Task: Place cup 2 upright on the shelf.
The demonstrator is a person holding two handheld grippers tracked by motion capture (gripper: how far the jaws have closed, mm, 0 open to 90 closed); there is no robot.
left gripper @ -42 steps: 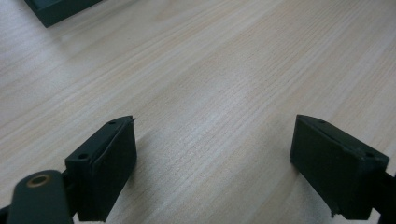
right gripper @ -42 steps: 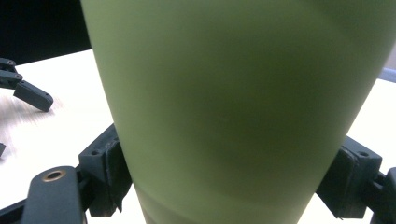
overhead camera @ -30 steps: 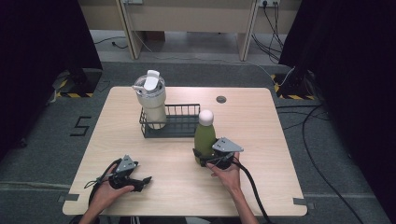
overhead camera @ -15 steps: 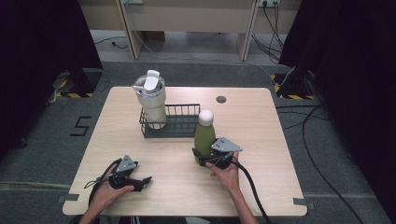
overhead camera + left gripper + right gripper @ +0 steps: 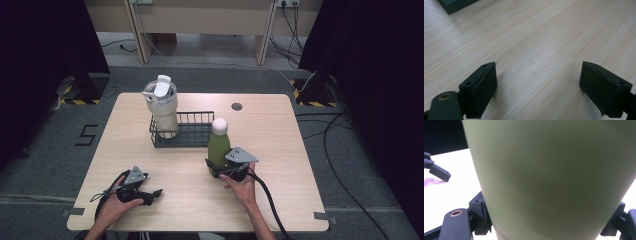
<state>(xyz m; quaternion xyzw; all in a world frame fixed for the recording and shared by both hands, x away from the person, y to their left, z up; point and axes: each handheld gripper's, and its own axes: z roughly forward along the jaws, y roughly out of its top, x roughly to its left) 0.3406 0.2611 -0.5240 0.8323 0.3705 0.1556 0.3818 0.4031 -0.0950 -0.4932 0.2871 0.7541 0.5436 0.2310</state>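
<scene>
Our right gripper [image 5: 223, 170] pinches the base of the green bottle [image 5: 218, 150], which stands upright near the middle of the desk [image 5: 280, 150], just in front of the wire basket [image 5: 192, 136]. Nothing has shifted over the last second, so we judge the grip settled before lifting. Our left gripper [image 5: 152, 194] rests spread near the front-left edge. No writing is legible.

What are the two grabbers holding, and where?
The right gripper holds the green bottle around its lower body. The left gripper is open and holds nothing.
</scene>
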